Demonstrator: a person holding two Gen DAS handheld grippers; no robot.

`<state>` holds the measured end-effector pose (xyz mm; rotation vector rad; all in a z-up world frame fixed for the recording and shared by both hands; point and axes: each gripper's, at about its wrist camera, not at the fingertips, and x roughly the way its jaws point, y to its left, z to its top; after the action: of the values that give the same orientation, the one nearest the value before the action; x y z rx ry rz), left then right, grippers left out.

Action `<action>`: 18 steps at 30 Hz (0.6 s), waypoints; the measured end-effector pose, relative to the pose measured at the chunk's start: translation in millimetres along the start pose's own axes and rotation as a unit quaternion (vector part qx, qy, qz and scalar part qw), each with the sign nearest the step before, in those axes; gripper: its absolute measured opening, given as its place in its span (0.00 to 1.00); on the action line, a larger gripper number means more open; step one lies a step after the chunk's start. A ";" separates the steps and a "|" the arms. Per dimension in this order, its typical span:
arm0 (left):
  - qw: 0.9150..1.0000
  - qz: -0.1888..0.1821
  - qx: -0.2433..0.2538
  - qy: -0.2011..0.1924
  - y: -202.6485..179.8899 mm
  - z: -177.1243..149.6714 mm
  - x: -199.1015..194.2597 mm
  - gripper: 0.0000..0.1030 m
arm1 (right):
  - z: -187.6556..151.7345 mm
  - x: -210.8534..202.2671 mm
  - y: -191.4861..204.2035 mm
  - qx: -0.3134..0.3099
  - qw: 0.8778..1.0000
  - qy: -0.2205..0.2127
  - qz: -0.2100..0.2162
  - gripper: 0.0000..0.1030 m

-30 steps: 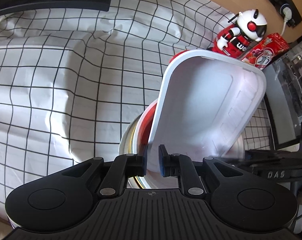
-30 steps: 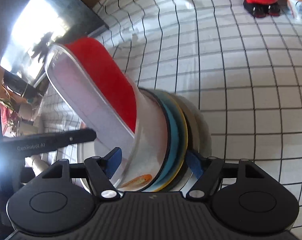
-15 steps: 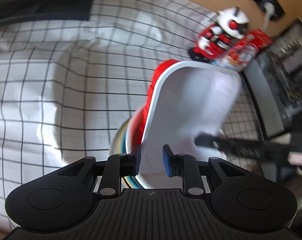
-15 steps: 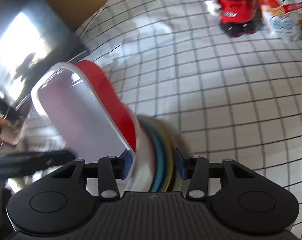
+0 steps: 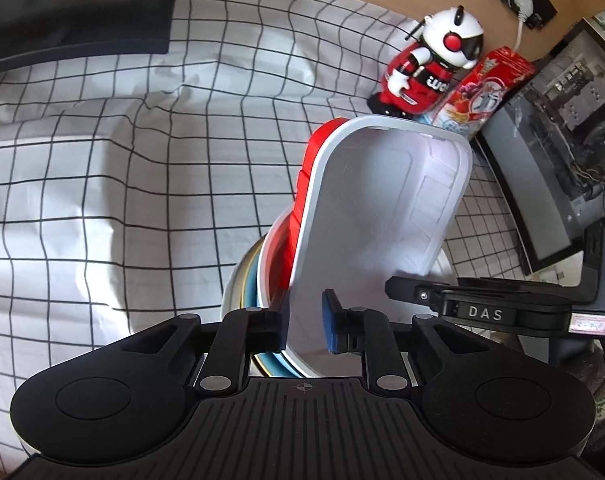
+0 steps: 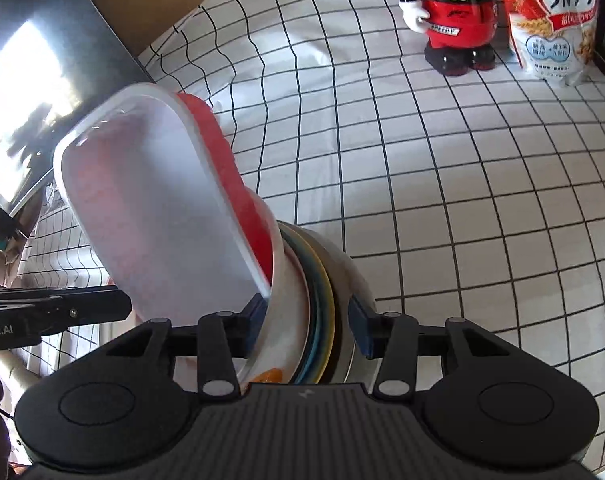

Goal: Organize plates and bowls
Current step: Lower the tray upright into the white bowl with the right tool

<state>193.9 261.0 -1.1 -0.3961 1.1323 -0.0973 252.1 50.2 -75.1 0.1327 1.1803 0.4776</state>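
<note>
A red rectangular dish with a white inside point(image 5: 382, 216) leans tilted on a stack of round plates point(image 5: 258, 280). My left gripper point(image 5: 305, 326) has its fingers on either side of the dish's near rim, with a small gap on the right. In the right wrist view the same dish point(image 6: 158, 216) stands on the white, teal, yellow and grey plates point(image 6: 322, 312). My right gripper point(image 6: 304, 326) is shut on the edge of that plate stack. Both grippers hold the load above the checked tablecloth point(image 6: 462, 200).
A red and white robot toy point(image 5: 430, 68) and a cereal bag point(image 6: 554, 24) stand at the back of the table. A dark monitor point(image 5: 74, 4) lies at the far left. A computer case point(image 5: 558, 152) is at the right.
Both grippers and the stack have shifted, with the views swinging. The right gripper's jaws have closed in from wide open onto the plate stack. The left jaws have opened slightly on the dish rim.
</note>
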 end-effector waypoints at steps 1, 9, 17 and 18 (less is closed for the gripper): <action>1.000 0.001 -0.004 -0.004 -0.7 -1.3 -1.6 0.20 | -1.3 -2.3 0.1 -0.003 1.000 -0.003 -0.001 0.44; 0.995 0.036 -0.043 -0.086 -17.7 -40.8 -29.5 0.21 | -34.6 -51.2 -2.4 -0.030 0.996 -0.073 0.028 0.49; 0.981 0.068 -0.087 -0.161 -42.6 -111.7 -47.8 0.21 | -78.7 -88.8 -22.7 -0.071 0.986 -0.126 0.082 0.56; 0.980 0.069 -0.089 -0.167 -47.2 -123.9 -47.5 0.21 | -88.0 -90.4 -22.6 -0.077 0.985 -0.131 0.076 0.56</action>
<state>68.5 198.3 11.6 -0.4718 0.8351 0.1871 151.9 -21.4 -39.5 0.1475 0.8747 0.6630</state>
